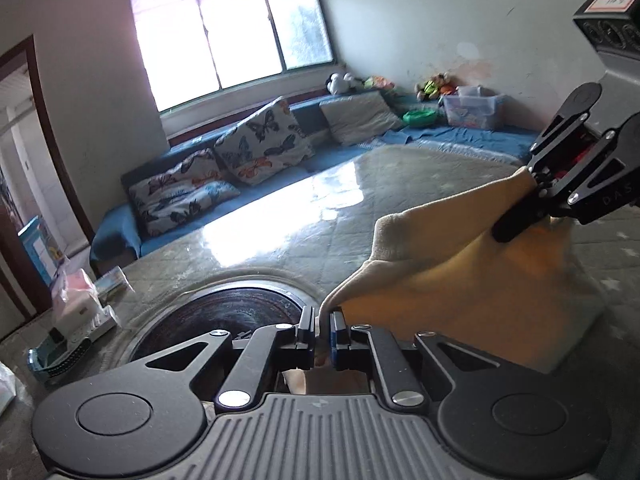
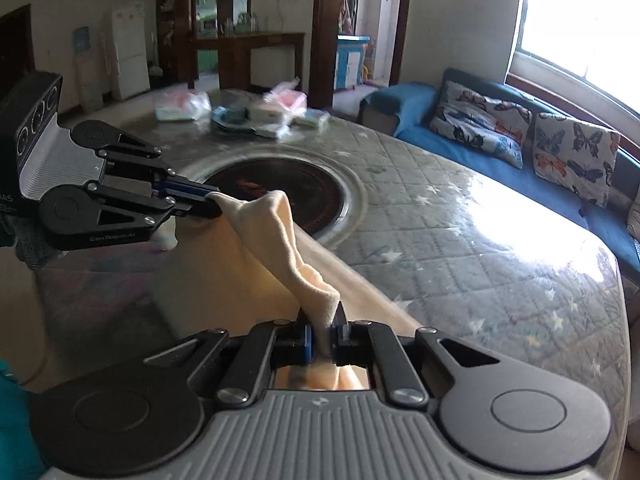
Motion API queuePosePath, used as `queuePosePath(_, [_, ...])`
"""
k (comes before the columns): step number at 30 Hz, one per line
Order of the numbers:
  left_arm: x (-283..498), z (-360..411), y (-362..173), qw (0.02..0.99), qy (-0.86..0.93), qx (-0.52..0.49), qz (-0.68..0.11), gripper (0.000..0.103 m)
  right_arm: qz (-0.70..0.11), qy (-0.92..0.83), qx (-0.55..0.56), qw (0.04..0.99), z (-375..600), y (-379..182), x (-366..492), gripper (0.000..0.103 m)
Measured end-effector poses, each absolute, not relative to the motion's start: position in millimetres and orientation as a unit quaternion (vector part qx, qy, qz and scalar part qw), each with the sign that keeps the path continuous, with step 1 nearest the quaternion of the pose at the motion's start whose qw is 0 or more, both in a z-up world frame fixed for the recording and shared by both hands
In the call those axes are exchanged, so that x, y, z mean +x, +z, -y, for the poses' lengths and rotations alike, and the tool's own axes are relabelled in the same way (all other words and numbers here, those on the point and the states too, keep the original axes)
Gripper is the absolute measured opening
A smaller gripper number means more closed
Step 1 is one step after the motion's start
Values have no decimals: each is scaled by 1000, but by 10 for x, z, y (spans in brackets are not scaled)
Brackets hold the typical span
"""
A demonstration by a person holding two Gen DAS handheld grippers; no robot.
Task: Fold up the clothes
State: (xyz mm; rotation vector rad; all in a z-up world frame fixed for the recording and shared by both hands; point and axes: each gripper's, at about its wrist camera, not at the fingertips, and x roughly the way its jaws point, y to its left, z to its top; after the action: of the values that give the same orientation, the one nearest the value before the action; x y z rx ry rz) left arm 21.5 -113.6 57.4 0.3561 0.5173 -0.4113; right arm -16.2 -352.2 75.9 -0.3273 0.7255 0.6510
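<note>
Cream-yellow fleece, a soft garment (image 2: 256,264), hangs stretched between the two hand-held grippers above the quilted table (image 2: 460,248). The left gripper (image 1: 322,334) has its jaws nearly together on one end of the cloth's upper edge, and the right gripper (image 2: 324,334) is pinched just as narrowly on the other end, with fabric bunched up between its blue pads.

What the next move turns on is the line of that held edge. It runs from one gripper to the other as the garment's long axis, slack in the middle and sagging into a fold, while the body of the cloth drops below it and lies partly on the table surface near the side closest to the person. In the right wrist view the left gripper (image 2: 214,204) is farther in, over the rim of the round recessed burner (image 2: 280,196) at the table's middle, and the right one sits nearer the person's edge. In the left wrist view the right gripper (image 1: 532,200) appears higher than the left's own fingers.

Judged from this, neither hand has an advantage: both already have the cloth, so a fold would call for the two to travel together across that axis, keeping the edge taut, and clear of the burner recess. How much of the garment trails off the near edge cannot be told.
</note>
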Motion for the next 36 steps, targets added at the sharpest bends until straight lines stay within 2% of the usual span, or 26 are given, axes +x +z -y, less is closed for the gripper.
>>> queuePosePath(5, [678, 1246, 324, 928, -173, 164, -286, 8, -371, 283, -148, 872, 3486, 441, 345, 9])
queuePosePath(8, [827, 1257, 208, 929, -160, 152, -299, 11, -384, 259, -121, 878, 3527, 237, 553, 14])
queuePosePath(11, [890, 1232, 162, 930, -151, 141, -305, 13, -383, 232, -78, 891, 3659, 120, 652, 25])
queuePosePath(14, [914, 1217, 185, 933, -139, 134, -304, 14, -373, 196, -50, 906, 3785, 99, 682, 27])
queuePosePath(19, [785, 1243, 387, 936, -175, 107, -286, 14, -341, 177, -42, 922, 3874, 178, 591, 26])
queuePosePath(26, [652, 1263, 417, 931, -190, 112, -292, 14, -351, 212, -68, 910, 3654, 141, 526, 26])
queuePosePath(30, [501, 1042, 417, 934, -167, 103, -299, 22, -351, 219, -80, 907, 3589, 140, 553, 26])
queuePosePath(36, [229, 943, 480, 932, -187, 96, -294, 22, -369, 194, -71, 906, 3651, 55, 593, 26])
